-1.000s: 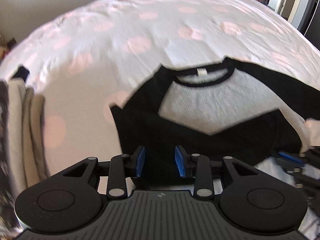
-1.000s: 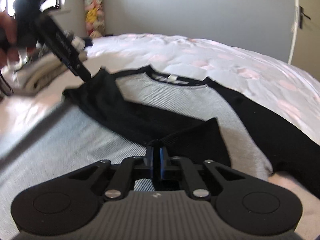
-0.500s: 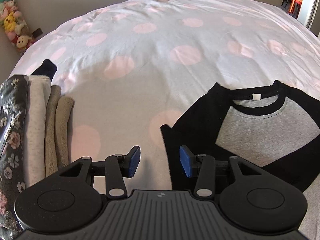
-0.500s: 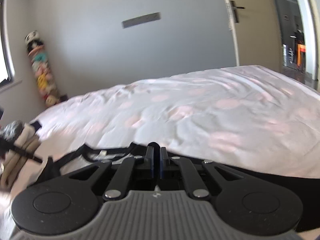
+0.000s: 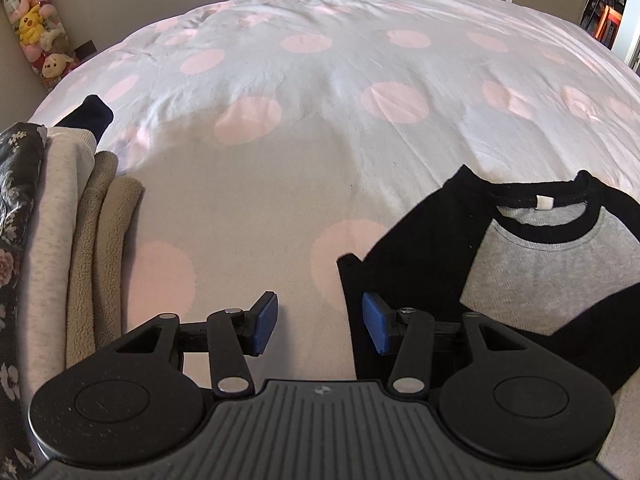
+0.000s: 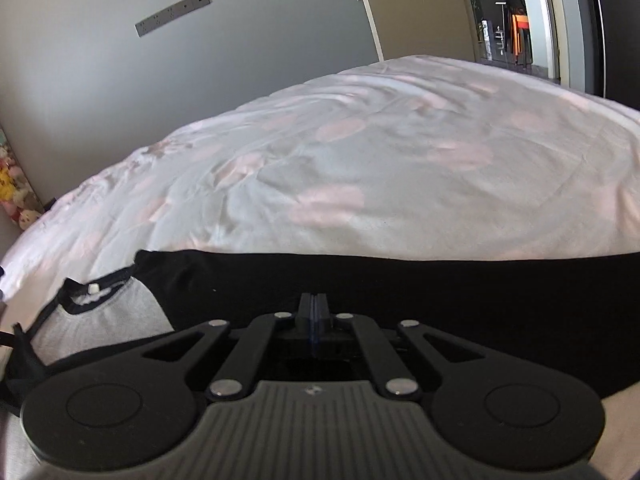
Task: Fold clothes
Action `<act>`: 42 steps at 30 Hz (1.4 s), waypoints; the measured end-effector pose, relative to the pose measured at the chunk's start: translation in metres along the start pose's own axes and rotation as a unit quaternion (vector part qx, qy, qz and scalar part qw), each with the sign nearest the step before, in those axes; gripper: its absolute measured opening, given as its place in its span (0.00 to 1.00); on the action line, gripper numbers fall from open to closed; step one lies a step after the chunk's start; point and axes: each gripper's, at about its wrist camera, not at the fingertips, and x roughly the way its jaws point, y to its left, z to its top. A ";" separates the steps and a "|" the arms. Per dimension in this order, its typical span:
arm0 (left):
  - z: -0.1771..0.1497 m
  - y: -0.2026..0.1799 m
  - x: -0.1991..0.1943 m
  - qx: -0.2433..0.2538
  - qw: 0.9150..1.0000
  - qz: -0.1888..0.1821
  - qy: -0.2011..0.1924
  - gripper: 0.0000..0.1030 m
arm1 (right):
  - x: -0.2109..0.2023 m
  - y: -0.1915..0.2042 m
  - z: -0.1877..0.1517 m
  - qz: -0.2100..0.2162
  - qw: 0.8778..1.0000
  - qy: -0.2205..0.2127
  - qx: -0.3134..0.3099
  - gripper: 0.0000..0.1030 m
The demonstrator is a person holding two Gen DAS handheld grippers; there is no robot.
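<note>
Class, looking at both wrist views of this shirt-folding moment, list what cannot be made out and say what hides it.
1. Right gripper: pads pressed together; whether the shirt's black fabric is pinched, its own fingers hide.
2. Shirt hem: cut off by the left gripper body and frame edge, left wrist view.
3. Folded pile: cut off at the left edge.
4. Plush toys: too small.

Two matte black handheld grippers
The left gripper (image 5: 319, 322) has blue pads (image 5: 266, 320), silver pivot screws, round side discs and a ribbed grey base; the right gripper (image 6: 314, 312) looks identical.
</note>
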 end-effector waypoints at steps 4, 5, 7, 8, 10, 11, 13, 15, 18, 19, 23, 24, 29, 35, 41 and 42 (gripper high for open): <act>0.008 0.005 -0.002 -0.022 0.999 -0.016 -0.027 0.43 | 0.000 -0.004 -0.004 0.015 1.000 0.001 0.009 0.06; 0.009 0.005 -0.005 -0.025 0.999 -0.027 -0.034 0.43 | 0.000 -0.005 -0.004 0.019 1.000 -0.001 0.015 0.08; 0.011 -0.004 -0.013 -0.002 0.998 -0.047 -0.042 0.43 | 0.001 -0.006 -0.003 0.025 0.999 -0.005 0.028 0.16; 0.011 -0.011 -0.015 0.018 0.998 -0.051 -0.043 0.43 | 0.002 -0.006 -0.003 0.027 0.999 -0.006 0.034 0.22; 0.010 -0.026 -0.016 0.062 0.995 -0.060 -0.041 0.44 | 0.004 -0.007 -0.002 0.032 0.998 -0.009 0.047 0.26; 0.010 -0.034 -0.016 0.083 0.994 -0.065 -0.040 0.44 | 0.006 -0.006 -0.002 0.033 0.998 -0.006 0.048 0.26; 0.006 -0.047 -0.013 0.117 0.990 -0.073 -0.034 0.44 | 0.011 -0.004 -0.004 0.031 0.999 0.000 0.042 0.26; 0.002 -0.057 -0.007 0.144 0.986 -0.076 -0.021 0.44 | 0.014 -0.003 -0.006 0.027 0.999 0.005 0.034 0.25; -0.005 -0.069 0.001 0.179 0.981 -0.072 -0.010 0.44 | 0.016 -0.004 -0.008 0.031 0.999 0.008 0.031 0.25; -0.008 -0.071 0.003 0.188 0.980 -0.068 -0.010 0.44 | 0.016 -0.003 -0.009 0.032 0.999 0.005 0.027 0.17; -0.014 -0.074 -0.003 0.202 0.977 -0.068 -0.021 0.19 | 0.007 0.004 -0.009 0.021 1.000 -0.018 -0.002 0.04; -0.016 -0.075 -0.006 0.206 0.976 -0.070 -0.026 0.04 | 0.005 0.004 -0.008 0.019 1.000 -0.022 0.000 0.04; -0.027 -0.077 -0.022 0.227 0.969 -0.081 -0.050 0.02 | -0.007 0.007 -0.005 0.019 0.999 -0.045 -0.002 0.03; -0.027 -0.075 -0.037 0.263 0.958 -0.088 -0.078 0.13 | -0.017 0.011 -0.003 0.008 0.998 -0.068 -0.009 0.03; -0.027 -0.097 -0.030 0.352 0.931 -0.082 -0.060 0.40 | -0.011 0.012 -0.008 0.006 0.998 -0.058 -0.016 0.03; -0.030 -0.100 -0.026 0.358 0.929 -0.077 -0.056 0.40 | -0.011 0.011 -0.007 0.006 0.998 -0.058 -0.014 0.03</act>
